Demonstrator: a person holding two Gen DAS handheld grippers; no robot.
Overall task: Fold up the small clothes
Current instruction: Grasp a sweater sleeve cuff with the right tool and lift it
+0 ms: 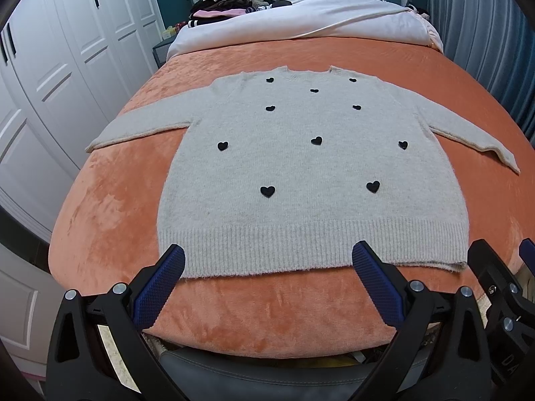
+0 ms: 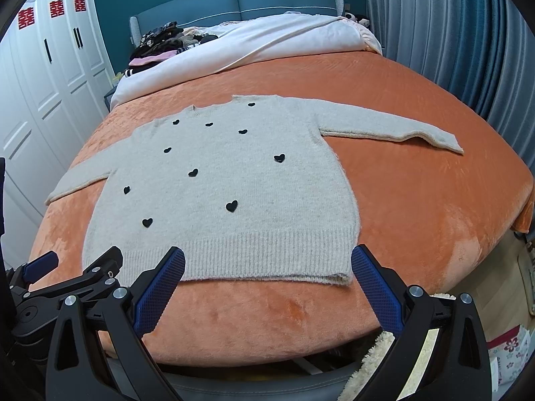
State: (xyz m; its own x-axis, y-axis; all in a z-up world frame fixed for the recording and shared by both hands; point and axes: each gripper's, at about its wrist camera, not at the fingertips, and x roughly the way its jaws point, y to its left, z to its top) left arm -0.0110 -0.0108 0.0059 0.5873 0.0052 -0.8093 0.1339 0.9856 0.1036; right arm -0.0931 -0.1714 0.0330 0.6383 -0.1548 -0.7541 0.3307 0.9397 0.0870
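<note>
A light grey knit sweater (image 1: pixel 301 167) with black hearts lies flat, front up, on the orange bedspread (image 1: pixel 110 220), both sleeves spread out and the ribbed hem toward me. My left gripper (image 1: pixel 267 257) is open and empty, hovering just over the hem's left part. My right gripper (image 2: pixel 267 257) is open and empty over the hem's right part; the sweater (image 2: pixel 227 183) fills the middle of its view. The right gripper's body shows at the right edge of the left wrist view, and the left gripper's body (image 2: pixel 67 284) at the lower left of the right wrist view.
A white duvet (image 1: pixel 301 16) is bunched at the bed's head, with a pile of dark clothes (image 1: pixel 227 0) beside it. White wardrobe doors (image 1: pixel 50 67) stand left, grey curtains (image 2: pixel 451 33) right. A cream rug (image 2: pixel 374 354) lies on the floor below the bed's foot.
</note>
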